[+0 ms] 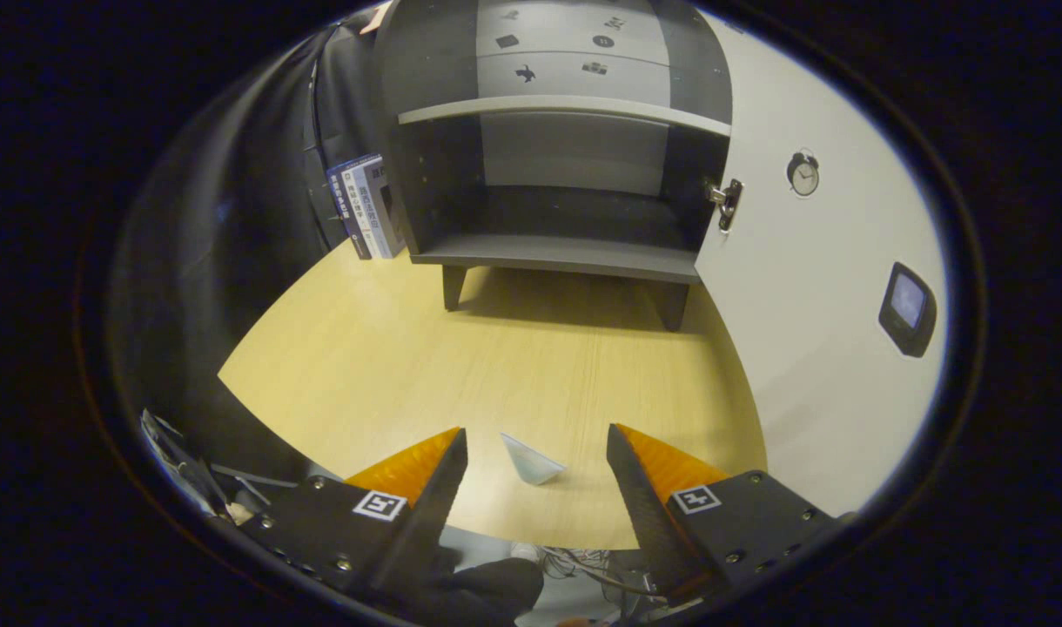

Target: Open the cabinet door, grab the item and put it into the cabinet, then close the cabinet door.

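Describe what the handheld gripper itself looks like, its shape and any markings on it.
The gripper has two jaws that taper to pointed wedges with a textured inner face. Each sits on a flat black block fastened by small silver screws, and each block carries a square black-and-white marker tag. The jaws stand open.

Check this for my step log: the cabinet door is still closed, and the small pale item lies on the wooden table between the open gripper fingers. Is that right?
Not quite. The cabinet door is already swung open, baring the cabinet shelves, as the gripper view shows. The rest holds: the small pale item lies on the wooden table between the fingers of the open gripper.
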